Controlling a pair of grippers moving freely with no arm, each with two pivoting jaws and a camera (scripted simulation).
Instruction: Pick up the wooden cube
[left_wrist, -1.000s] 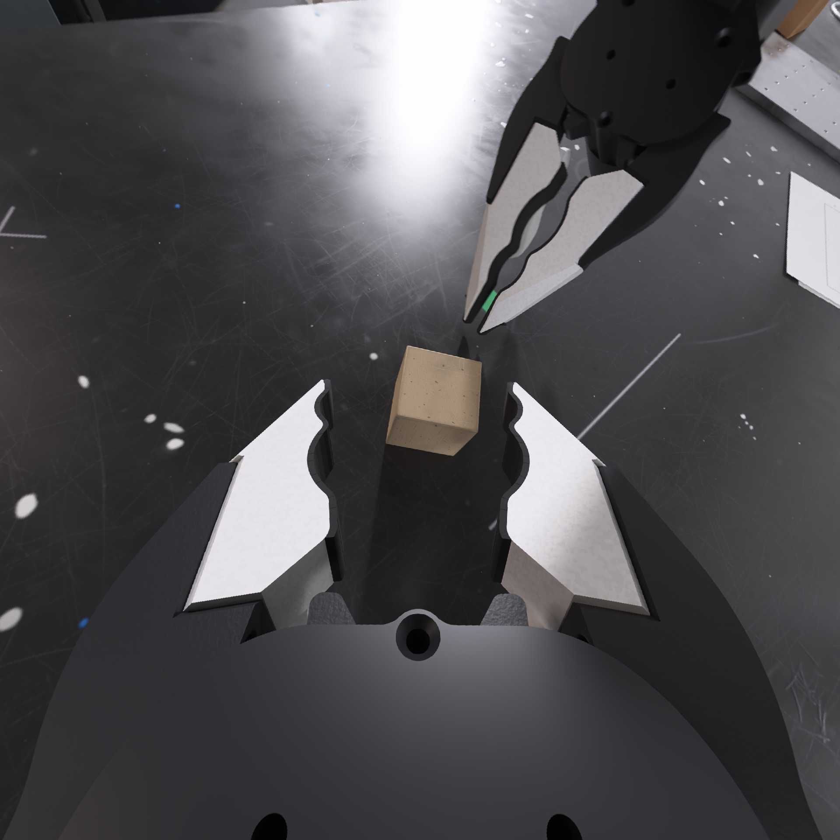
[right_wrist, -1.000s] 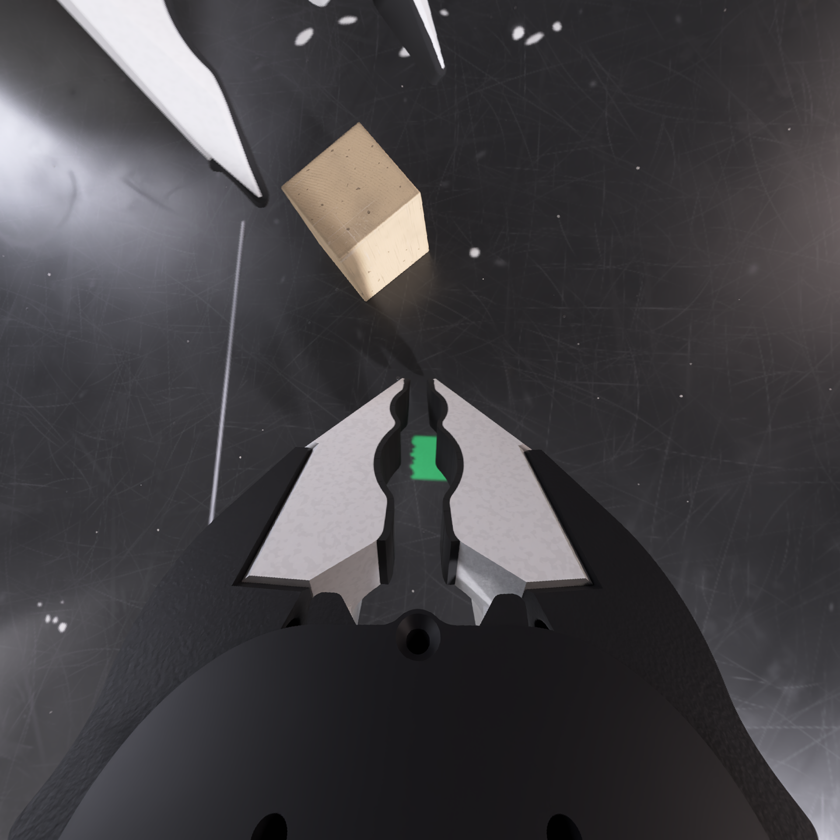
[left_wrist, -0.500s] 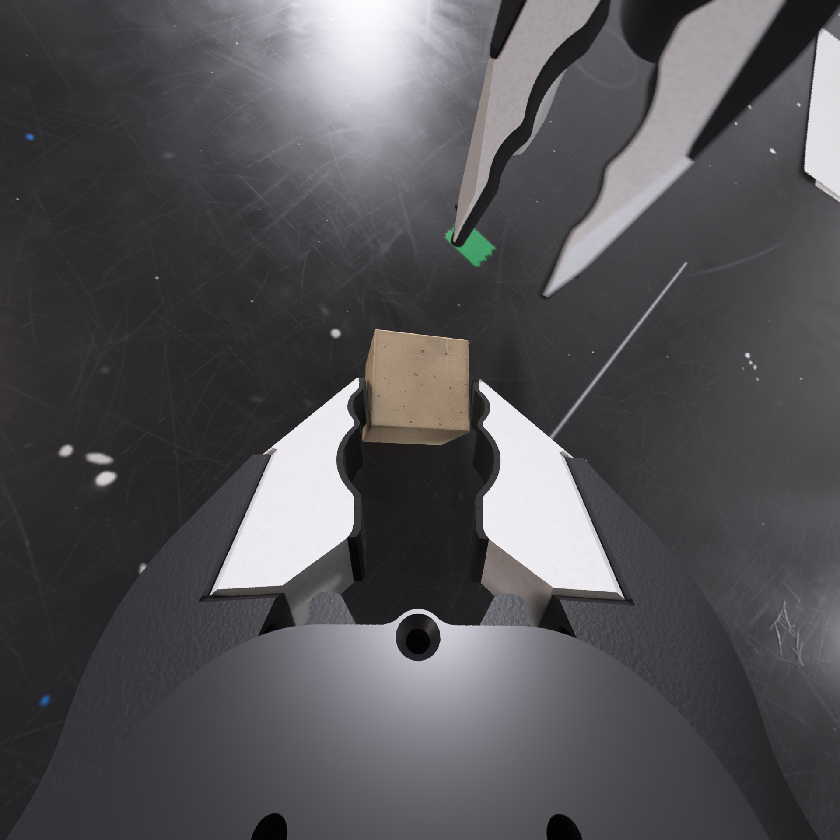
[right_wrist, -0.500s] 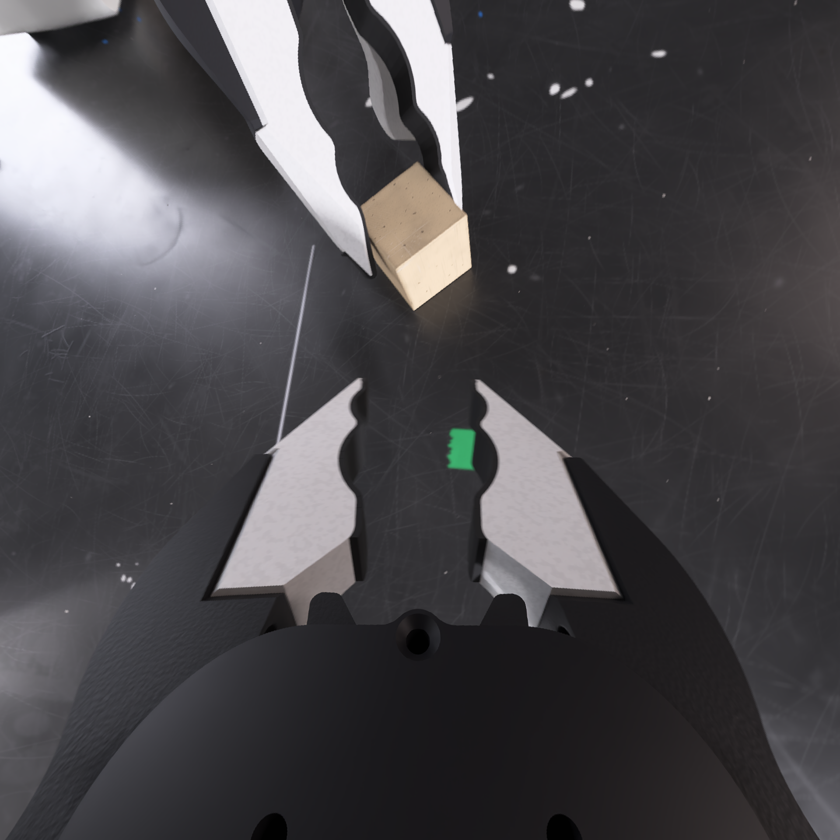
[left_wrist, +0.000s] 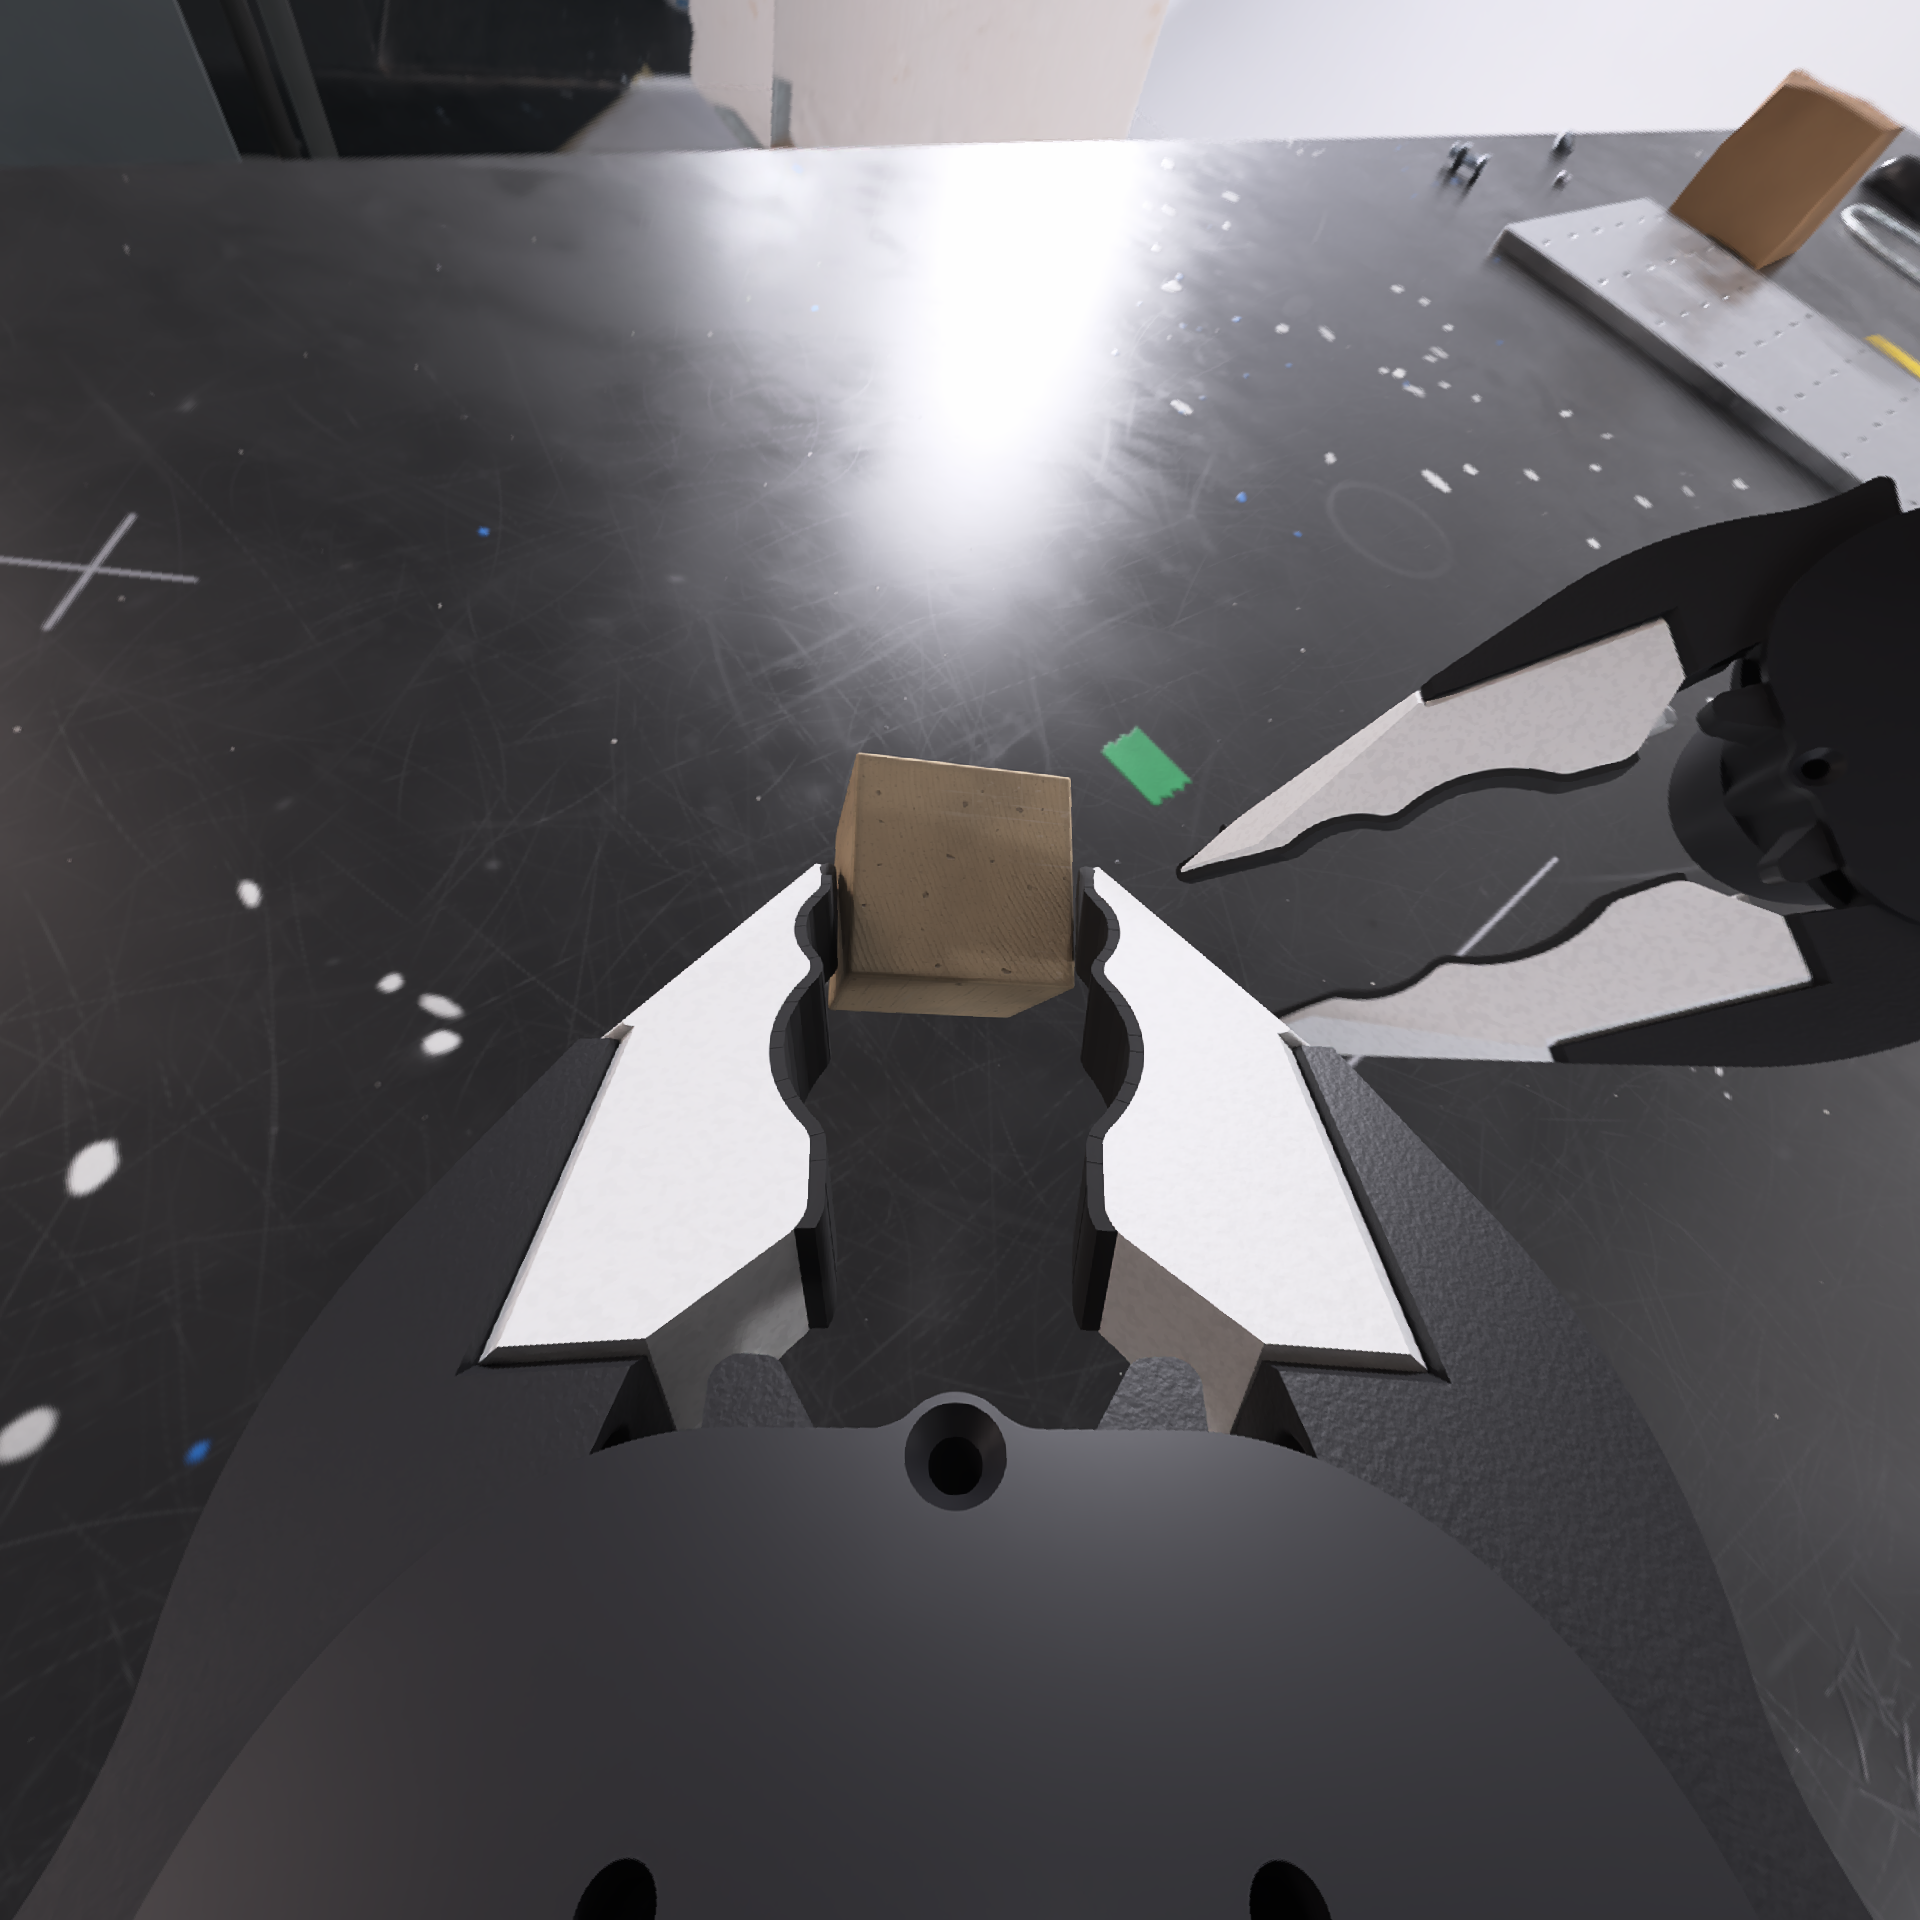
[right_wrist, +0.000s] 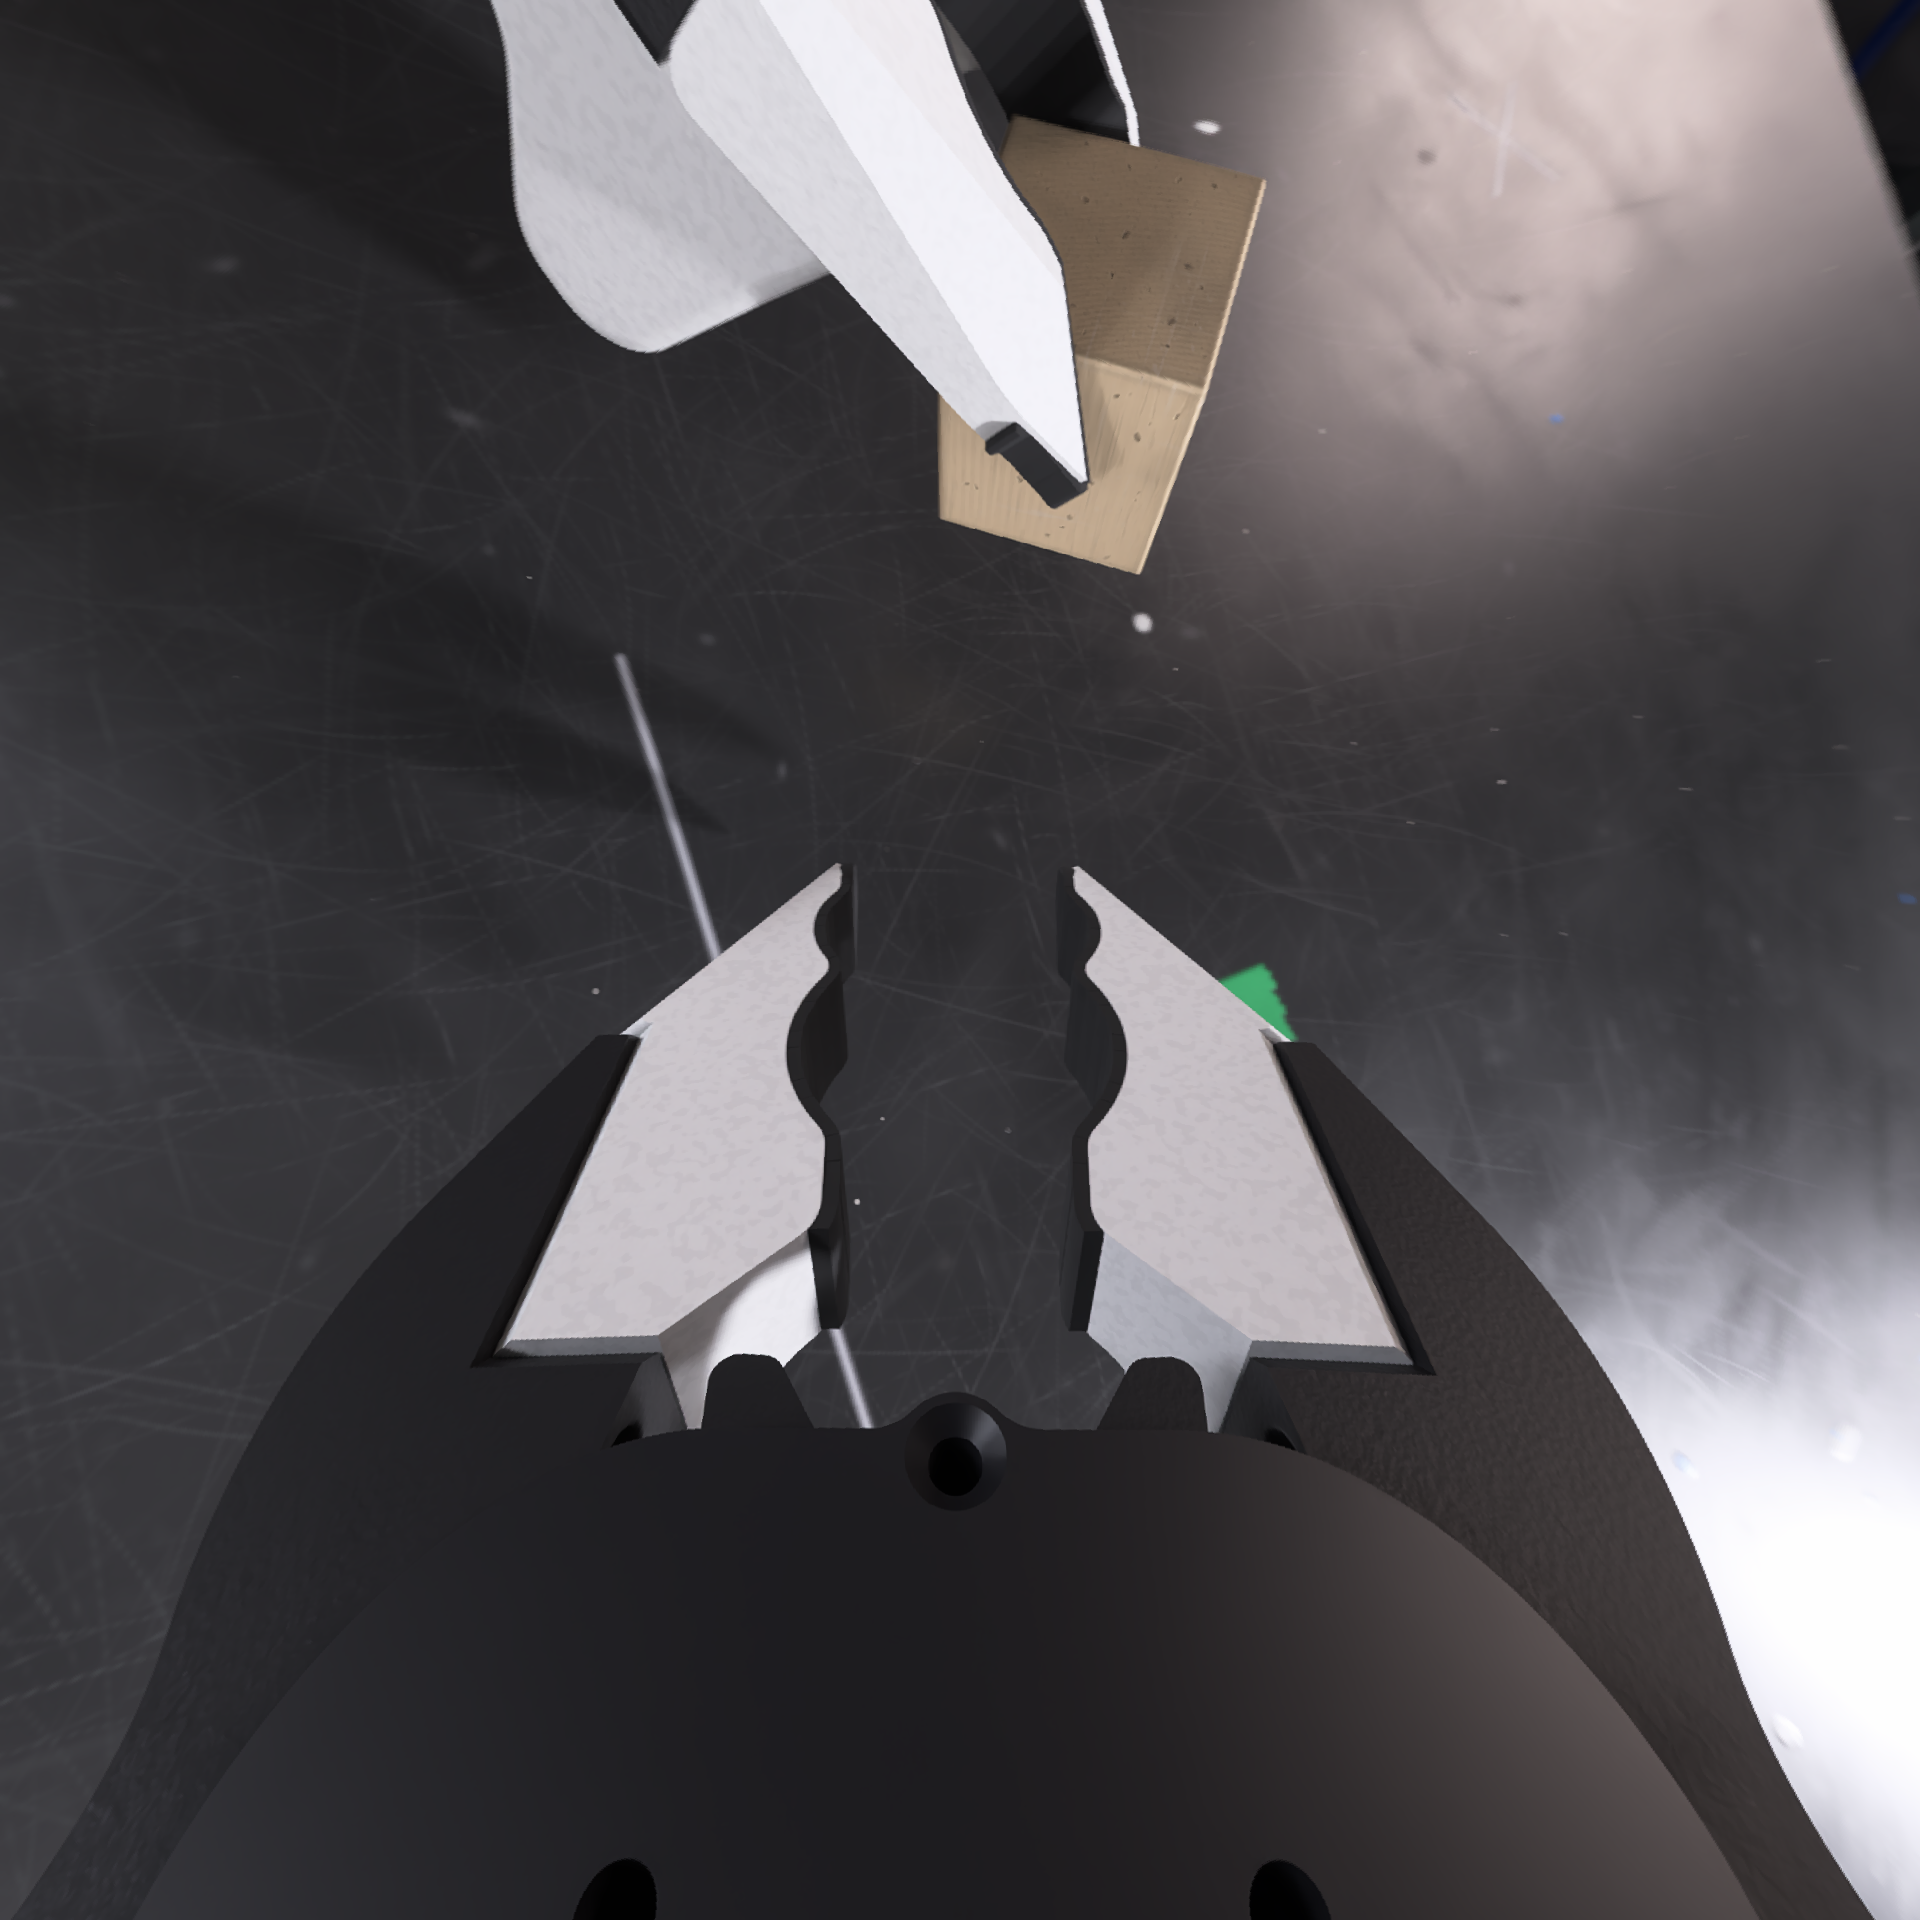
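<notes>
Left wrist view: my left hand-held gripper (left_wrist: 954, 914) is clamped on the cube (left_wrist: 954, 883), a fingertip pressed against each side face. The cube sits only at the very tips and looks tilted, its near bottom edge showing. Seen from my right hand, it appears clear of the counter (left_wrist: 416, 520), though I cannot be sure how high. To do this lift well, I judge I should keep the squeeze firm and steady and rise straight up without twisting, since so shallow a hold could let the cube pivot or slip out.

My right hand-held gripper (right_wrist: 954, 883) is empty with its fingers apart, near the cube on my right side but not touching it. I would keep it where it is, out of the lift path. Just beyond the cube, a green scrap (left_wrist: 1145, 765) lies flat on the counter, no obstacle. Far off at the right edge lie a grey plate (left_wrist: 1683, 312) and a brown block (left_wrist: 1782, 171), well apart from the work.
</notes>
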